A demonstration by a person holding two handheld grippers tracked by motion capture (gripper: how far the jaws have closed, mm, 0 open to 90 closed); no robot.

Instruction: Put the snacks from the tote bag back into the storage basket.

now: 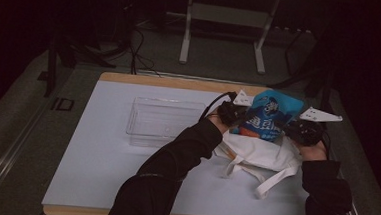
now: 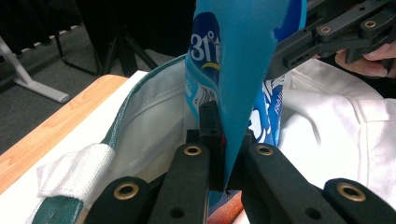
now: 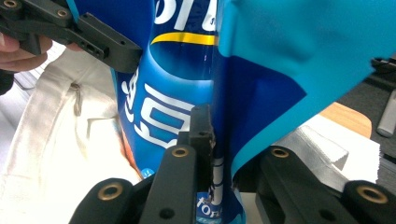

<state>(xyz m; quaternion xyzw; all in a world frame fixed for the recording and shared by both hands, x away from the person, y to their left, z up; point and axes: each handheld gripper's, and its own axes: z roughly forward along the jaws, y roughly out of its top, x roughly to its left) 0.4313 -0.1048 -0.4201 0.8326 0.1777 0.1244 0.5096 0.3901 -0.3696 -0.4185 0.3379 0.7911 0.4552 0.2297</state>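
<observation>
So the blue snack bag (image 1: 269, 117) sits pinched between both tools over the white tote bag (image 1: 261, 154), right side of the white table (image 1: 95, 162). Left gripper (image 2: 224, 154) is clamped on one edge, right gripper (image 3: 217, 144) clamped on the other. The left gripper view shows the tote's green-trimmed opening; the high view adds a clear plastic bin (image 1: 165, 121) nearby. Bag's glossy, white lettering, orange bottom.
</observation>
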